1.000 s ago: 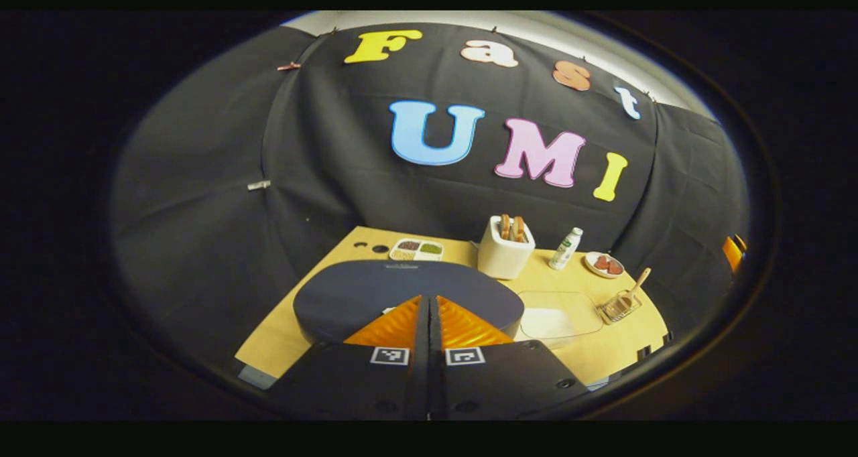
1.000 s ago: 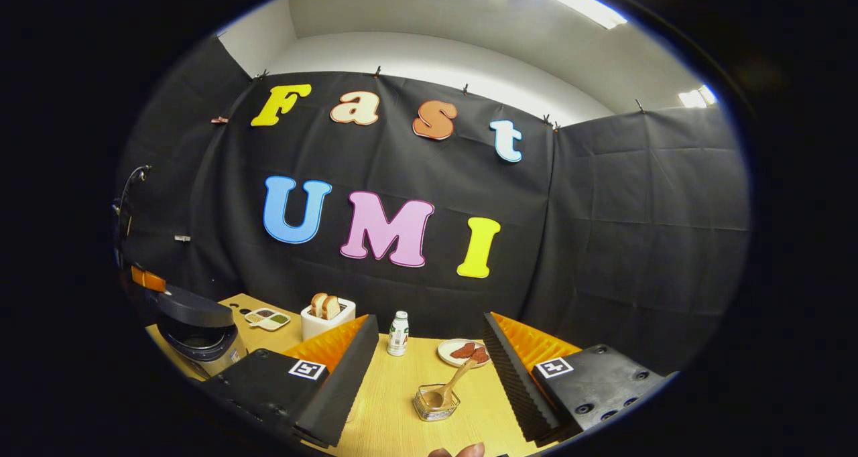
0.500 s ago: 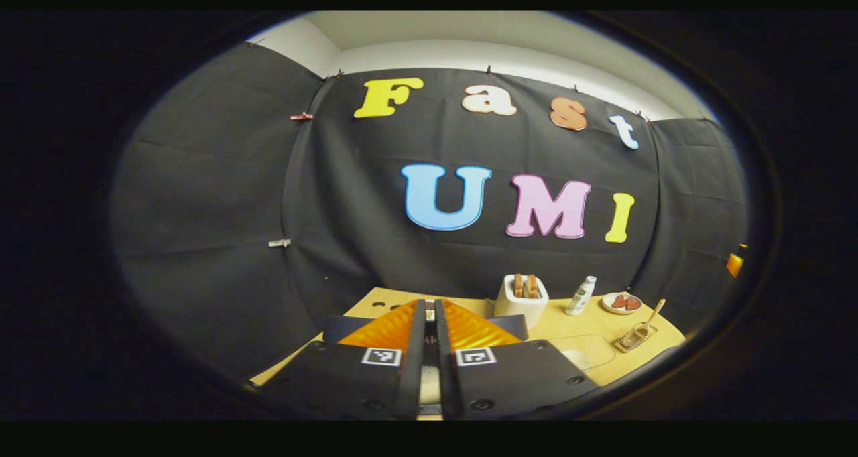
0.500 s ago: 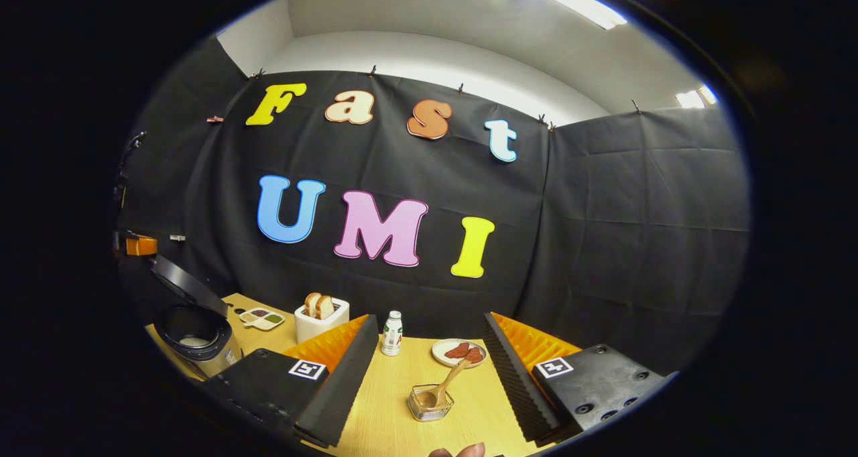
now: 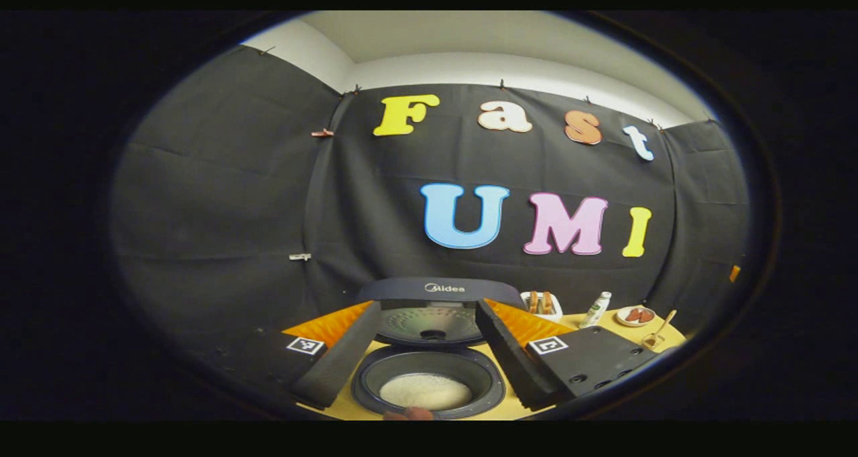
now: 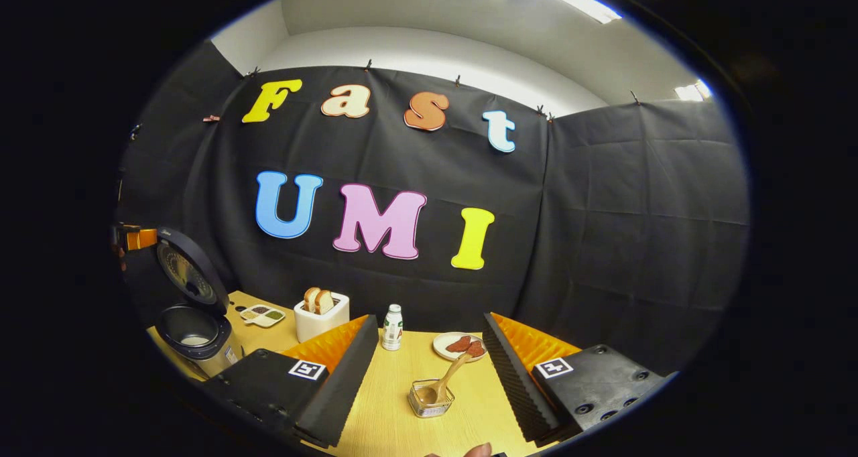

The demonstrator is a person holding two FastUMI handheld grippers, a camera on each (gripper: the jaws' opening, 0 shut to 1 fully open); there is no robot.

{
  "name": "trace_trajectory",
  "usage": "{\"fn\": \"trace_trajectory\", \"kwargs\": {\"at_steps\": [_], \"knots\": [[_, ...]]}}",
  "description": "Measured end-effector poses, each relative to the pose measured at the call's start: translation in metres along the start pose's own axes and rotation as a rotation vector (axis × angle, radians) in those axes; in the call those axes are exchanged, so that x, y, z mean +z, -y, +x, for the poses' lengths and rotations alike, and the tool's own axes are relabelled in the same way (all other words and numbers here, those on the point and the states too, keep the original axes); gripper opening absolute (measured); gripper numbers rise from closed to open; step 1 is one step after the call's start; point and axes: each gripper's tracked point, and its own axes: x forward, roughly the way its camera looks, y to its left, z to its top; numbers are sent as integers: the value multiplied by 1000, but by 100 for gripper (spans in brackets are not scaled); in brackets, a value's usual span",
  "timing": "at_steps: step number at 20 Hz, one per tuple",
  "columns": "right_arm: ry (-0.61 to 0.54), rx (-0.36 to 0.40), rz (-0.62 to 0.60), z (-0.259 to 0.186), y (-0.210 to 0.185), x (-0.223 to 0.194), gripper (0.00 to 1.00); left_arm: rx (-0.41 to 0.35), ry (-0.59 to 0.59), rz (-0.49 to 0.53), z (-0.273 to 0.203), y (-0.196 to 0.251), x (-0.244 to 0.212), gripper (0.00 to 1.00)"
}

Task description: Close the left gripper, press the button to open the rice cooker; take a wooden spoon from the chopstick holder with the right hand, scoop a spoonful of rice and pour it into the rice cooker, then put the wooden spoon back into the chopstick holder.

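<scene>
I'm working in a staged recording booth made up as a kitchen: black cloth walls (image 6: 603,229) clipped up under a plain white ceiling (image 6: 469,15), and a light wooden table (image 6: 389,410) bearing a dark open rice cooker (image 6: 191,323), a white toaster (image 6: 320,315) and a small plate of food (image 6: 459,347).

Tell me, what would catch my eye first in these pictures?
Probably the rice cooker, its lid swung up and white rice in the pot, right between the open left gripper fingers. In the right gripper view, a wooden spoon leans in a small wire holder on the table, ahead of the open right gripper.
</scene>
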Motion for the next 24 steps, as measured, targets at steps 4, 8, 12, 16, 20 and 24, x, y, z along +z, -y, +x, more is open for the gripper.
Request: {"fn": "trace_trajectory", "kwargs": {"at_steps": [4,8,12,16,20,24], "knots": [[-65,57,64,16,15,-19,97,-9,12,-1,-9,25,6,95],[-185,66,138,45,43,-66,98,-38,-1,4,-18,60,6,95],[-347,95,229,75,56,-135,98,-49,-14,0,-24,94,5,95],[-453,145,302,108,60,-184,98,-52,-29,-3,-27,124,2,95],[-536,195,334,137,58,-227,96,-41,-50,7,-31,146,-3,95],[-620,227,373,166,49,-269,94,-13,-71,44,-30,160,-7,92]]}}
